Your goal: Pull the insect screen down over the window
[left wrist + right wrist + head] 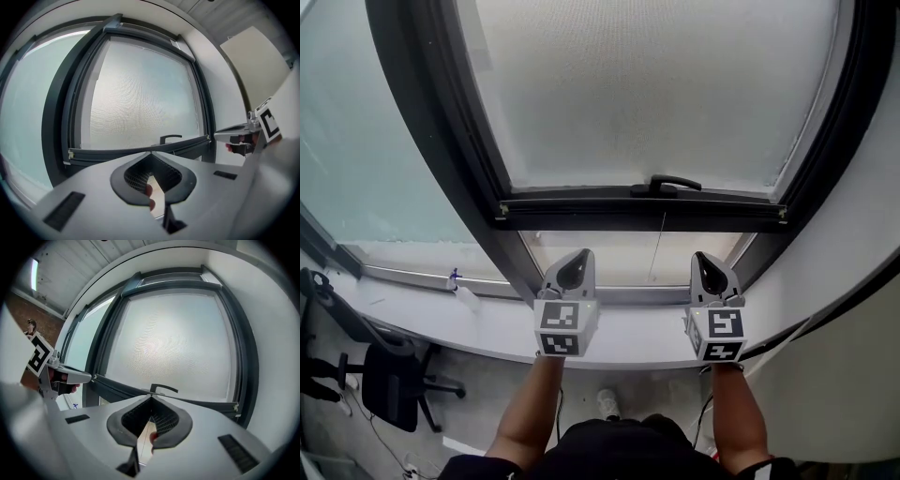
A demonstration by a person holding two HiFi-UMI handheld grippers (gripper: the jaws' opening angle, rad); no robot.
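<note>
Two claws (579, 257) (703, 259), one screen (656, 84), one handle (666, 184), perhaps one chair (394, 380).

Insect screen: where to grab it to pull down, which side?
Likely the black handle mid-way along the bottom bar. It stands off the bar, leaving a gap, so come from the room side with jaws above and below it. A central pull should keep the bar level.

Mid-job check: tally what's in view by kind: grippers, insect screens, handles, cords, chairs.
grippers: 2, the left gripper and the right gripper
insect screen: 1
handle: 1
cord: 1
office chair: 1
Total: 6
</note>
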